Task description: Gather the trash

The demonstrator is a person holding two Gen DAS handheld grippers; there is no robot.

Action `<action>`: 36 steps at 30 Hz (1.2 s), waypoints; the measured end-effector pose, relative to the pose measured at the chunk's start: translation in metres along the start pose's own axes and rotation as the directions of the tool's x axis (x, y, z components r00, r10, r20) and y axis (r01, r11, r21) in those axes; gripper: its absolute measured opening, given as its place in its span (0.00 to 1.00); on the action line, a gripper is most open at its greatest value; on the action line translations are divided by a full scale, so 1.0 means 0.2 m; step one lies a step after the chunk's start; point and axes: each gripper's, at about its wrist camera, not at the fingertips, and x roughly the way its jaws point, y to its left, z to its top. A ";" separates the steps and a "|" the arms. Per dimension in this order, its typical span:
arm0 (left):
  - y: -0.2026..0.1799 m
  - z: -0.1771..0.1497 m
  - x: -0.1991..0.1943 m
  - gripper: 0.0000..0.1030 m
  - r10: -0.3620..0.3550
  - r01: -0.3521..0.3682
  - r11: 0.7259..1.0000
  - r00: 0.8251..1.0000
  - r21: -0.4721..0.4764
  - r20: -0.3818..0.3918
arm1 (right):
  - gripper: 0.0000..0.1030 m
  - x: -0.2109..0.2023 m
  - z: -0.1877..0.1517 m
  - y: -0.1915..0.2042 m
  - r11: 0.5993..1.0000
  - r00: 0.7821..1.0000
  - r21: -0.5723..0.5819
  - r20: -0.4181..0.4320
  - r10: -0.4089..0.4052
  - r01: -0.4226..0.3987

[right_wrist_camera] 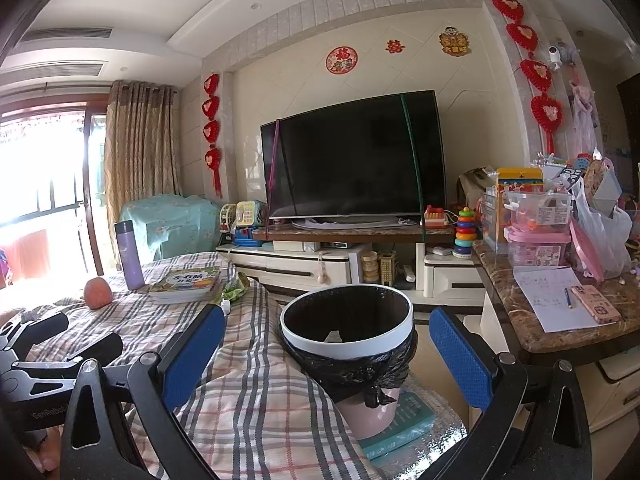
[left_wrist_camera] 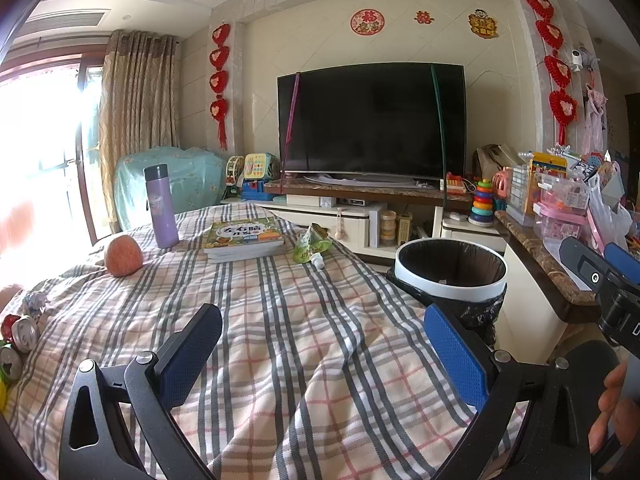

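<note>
A pink trash bin (right_wrist_camera: 347, 340) with a white rim and black liner stands beside the plaid-covered table (left_wrist_camera: 280, 320); it also shows in the left wrist view (left_wrist_camera: 450, 276). A scrap lies inside it. A green snack wrapper (left_wrist_camera: 312, 245) lies on the table by the books and shows in the right wrist view (right_wrist_camera: 236, 290). Crushed cans (left_wrist_camera: 18, 340) and a foil ball (left_wrist_camera: 34, 303) lie at the table's left edge. My left gripper (left_wrist_camera: 324, 354) is open and empty above the cloth. My right gripper (right_wrist_camera: 328, 354) is open and empty in front of the bin.
A purple flask (left_wrist_camera: 161, 206), an orange fruit (left_wrist_camera: 123, 256) and a stack of books (left_wrist_camera: 244, 238) sit on the table. A marble counter (right_wrist_camera: 560, 320) with a phone, paper and boxes is at right. A TV stand (right_wrist_camera: 352, 268) stands behind.
</note>
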 end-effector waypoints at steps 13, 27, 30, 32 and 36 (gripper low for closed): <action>0.01 0.00 0.00 0.99 -0.004 0.004 1.000 1.000 0.000 -0.003 | 1.00 0.01 0.00 0.02 1.000 1.000 -0.002 -0.007 0.004 -0.004; 0.01 0.00 0.00 0.99 -0.003 0.003 1.000 1.000 0.001 -0.003 | 1.00 0.01 0.00 0.02 1.000 1.000 0.000 -0.008 0.007 -0.007; 0.01 0.00 0.00 0.99 -0.003 0.003 1.000 1.000 0.001 -0.002 | 1.00 0.01 0.00 0.02 1.000 1.000 0.000 -0.009 0.007 -0.007; 0.01 0.00 0.00 0.99 -0.004 0.004 1.000 1.000 0.000 -0.003 | 1.00 0.01 0.00 0.02 1.000 1.000 0.000 -0.008 0.007 -0.007; 0.01 0.00 0.00 0.99 -0.005 0.005 1.000 1.000 -0.001 -0.003 | 1.00 0.01 0.00 0.02 1.000 1.000 0.001 -0.009 0.007 -0.007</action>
